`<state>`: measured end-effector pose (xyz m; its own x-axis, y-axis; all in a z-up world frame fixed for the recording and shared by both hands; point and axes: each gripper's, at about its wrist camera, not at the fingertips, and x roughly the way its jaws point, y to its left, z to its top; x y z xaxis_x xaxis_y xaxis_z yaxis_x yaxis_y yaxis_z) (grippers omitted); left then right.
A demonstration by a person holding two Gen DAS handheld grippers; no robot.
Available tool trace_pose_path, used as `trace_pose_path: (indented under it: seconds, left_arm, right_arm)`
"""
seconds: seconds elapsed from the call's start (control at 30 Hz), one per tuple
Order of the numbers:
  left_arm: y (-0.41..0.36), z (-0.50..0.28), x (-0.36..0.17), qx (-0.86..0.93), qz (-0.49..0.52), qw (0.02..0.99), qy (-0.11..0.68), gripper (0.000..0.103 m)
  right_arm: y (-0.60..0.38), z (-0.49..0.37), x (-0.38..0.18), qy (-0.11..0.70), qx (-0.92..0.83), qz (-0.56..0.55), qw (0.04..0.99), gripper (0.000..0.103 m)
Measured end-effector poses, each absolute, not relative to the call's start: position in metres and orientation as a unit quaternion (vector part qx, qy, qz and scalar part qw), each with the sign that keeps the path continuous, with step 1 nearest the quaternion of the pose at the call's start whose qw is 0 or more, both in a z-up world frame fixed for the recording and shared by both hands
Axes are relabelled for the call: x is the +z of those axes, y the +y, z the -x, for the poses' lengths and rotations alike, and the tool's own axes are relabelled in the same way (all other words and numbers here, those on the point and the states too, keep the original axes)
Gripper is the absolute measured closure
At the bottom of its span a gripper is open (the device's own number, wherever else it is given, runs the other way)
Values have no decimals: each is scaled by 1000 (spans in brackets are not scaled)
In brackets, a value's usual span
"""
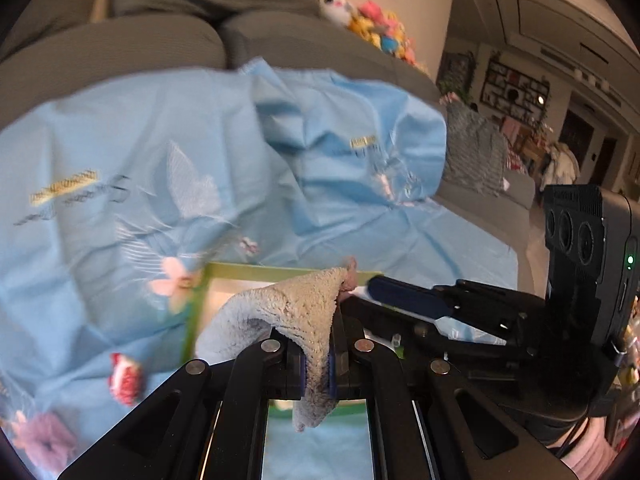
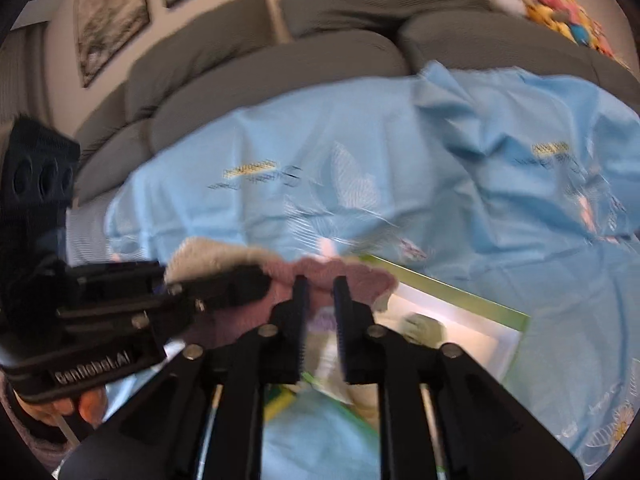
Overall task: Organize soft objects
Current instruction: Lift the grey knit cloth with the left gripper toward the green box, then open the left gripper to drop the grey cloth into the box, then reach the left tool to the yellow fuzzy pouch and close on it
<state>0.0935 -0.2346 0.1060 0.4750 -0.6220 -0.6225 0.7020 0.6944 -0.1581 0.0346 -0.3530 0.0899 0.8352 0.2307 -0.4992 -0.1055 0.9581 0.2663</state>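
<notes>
Left fingers: mine, pressed together on a fluffy towel, pinching a fold of it between the pads.

Towel: cream and pale grey-blue terry. It drapes over my left fingertips, one end hanging down between the arms of the tool, the other arching to the left above the box. In the right wrist view its cream edge shows just behind my left tool.

Right fingers: mine, spread with a clear gap between them and nothing in that gap. The tips sit just in front of a pink fuzzy cloth; I cannot tell whether they touch it.

Pink cloth: it lies at the near rim of the box, beside the cream towel. In the left wrist view only a small pink tip peeks past the towel.

Box: green-rimmed, pale inside, resting on the blue sheet below both tools. Something soft and greenish lies in it, too blurred to name.

Blue sheet: light blue, printed with flowers and lettering, rumpled over the sofa seat.

Sofa: grey cushions behind the sheet.

Plush toys: a colourful heap on the sofa's far right end, well apart from my tools.
</notes>
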Motion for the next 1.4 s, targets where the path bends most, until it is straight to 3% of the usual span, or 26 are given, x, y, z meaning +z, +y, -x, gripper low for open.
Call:
trace_pose_path:
  seconds: [0.13, 0.3, 0.37, 0.4, 0.43, 0.5, 0.6, 0.7, 0.8, 0.9, 1.17, 1.4]
  left_arm:
    - [-266, -117, 73, -371, -68, 844, 382, 98]
    - [-291, -140, 27, -334, -98, 824, 447, 97]
    - [-294, -145, 14, -323, -109, 814, 471, 84]
    - [-294, -146, 9, -319, -110, 809, 480, 64]
    - [-291, -147, 6, -313, -107, 810, 485, 38]
    - [-286, -148, 5, -301, -108, 817, 479, 17]
    - [-271, -148, 11, -308, -80, 816, 482, 15]
    - [-255, -143, 23, -312, -65, 824, 469, 15]
    - [-230, -137, 42, -315, -43, 832, 454, 14]
    - [-196, -126, 61, -298, -32, 850, 434, 1]
    - [-113, -91, 66, -246, -21, 873, 420, 1]
    - [-50, -52, 31, -216, 3, 870, 443, 1]
  right_arm:
    - [-392, -44, 58, 306, 55, -153, 938, 56]
    - [-417, -58, 20, 342, 28, -181, 922, 54]
    - [-422, -60, 10, 355, 17, -184, 916, 52]
    - [-424, -60, 6, 359, 11, -182, 915, 48]
    - [-425, -60, 2, 364, 4, -180, 914, 44]
    - [-429, -60, -2, 368, -3, -180, 912, 42]
    - [-433, -51, -2, 370, -12, -182, 911, 31]
    - [-431, -39, 3, 365, -18, -172, 915, 28]
    - [-425, -28, 10, 361, -13, -164, 918, 13]
    - [-414, -12, 16, 353, 4, -164, 921, 3]
    - [-373, 15, 24, 356, 45, -152, 921, 1]
    - [-329, 32, 25, 361, 77, -122, 921, 1]
